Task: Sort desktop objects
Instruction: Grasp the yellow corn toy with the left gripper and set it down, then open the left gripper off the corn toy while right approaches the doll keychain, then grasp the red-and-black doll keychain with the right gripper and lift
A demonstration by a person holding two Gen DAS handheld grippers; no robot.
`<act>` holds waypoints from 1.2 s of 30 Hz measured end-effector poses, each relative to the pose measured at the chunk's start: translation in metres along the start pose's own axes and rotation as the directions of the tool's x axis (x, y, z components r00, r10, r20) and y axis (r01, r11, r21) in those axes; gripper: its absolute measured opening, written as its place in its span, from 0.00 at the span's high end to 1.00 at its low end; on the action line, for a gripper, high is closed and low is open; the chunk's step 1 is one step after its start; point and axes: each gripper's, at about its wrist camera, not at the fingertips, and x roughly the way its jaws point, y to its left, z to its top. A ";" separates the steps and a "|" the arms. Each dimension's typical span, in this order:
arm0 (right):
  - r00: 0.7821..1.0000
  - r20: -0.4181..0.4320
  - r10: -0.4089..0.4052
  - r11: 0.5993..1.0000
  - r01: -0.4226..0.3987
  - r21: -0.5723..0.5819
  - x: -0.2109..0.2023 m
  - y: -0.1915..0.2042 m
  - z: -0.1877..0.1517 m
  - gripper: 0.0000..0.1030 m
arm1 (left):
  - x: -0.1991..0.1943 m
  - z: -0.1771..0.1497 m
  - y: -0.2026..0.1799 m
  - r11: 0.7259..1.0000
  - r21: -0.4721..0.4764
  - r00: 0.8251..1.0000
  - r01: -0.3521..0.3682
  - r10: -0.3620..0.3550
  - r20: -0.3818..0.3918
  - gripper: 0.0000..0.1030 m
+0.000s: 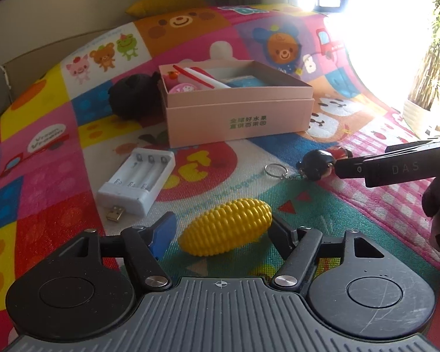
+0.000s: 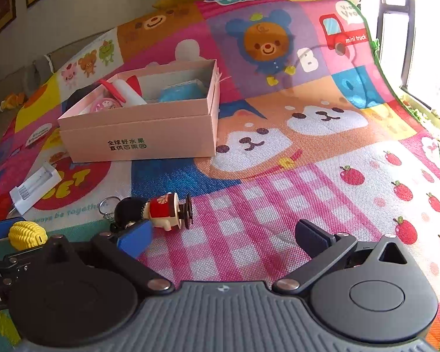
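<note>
A yellow toy corn (image 1: 227, 226) lies on the colourful play mat between the fingers of my open left gripper (image 1: 223, 230); it also shows in the right wrist view (image 2: 26, 235). A doll keychain (image 2: 152, 211) with black hair and a red dress lies on the mat just beyond my open right gripper (image 2: 223, 237), by its left finger; the left wrist view shows the doll (image 1: 319, 164) too. A white battery charger (image 1: 138, 180) lies left of the corn. A pink box (image 1: 237, 99) holds several items.
A black plush (image 1: 135, 95) lies left of the pink box. A yellow cushion (image 1: 164, 3) sits at the mat's far edge. A potted plant (image 1: 431, 67) stands at the right by a bright window.
</note>
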 end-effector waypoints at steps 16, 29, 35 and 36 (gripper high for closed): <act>0.914 -0.125 0.386 0.922 -0.376 0.094 -0.010 0.039 0.022 0.33 | -0.001 -0.004 0.004 1.000 -0.028 1.000 0.012 -0.012 0.013 0.03; 0.968 -0.079 0.239 0.939 -0.251 -0.237 0.013 0.075 0.030 0.41 | -0.001 -0.005 0.003 1.000 -0.024 1.000 0.008 -0.007 0.010 0.03; 0.974 -0.087 0.209 0.940 -0.224 -0.256 0.006 0.071 0.028 0.71 | -0.001 -0.005 0.002 1.000 -0.024 1.000 0.006 -0.005 0.010 0.02; 0.973 -0.088 0.215 0.943 -0.230 -0.240 0.001 0.068 0.027 0.71 | -0.001 -0.005 0.002 1.000 -0.024 1.000 0.005 -0.005 0.009 0.02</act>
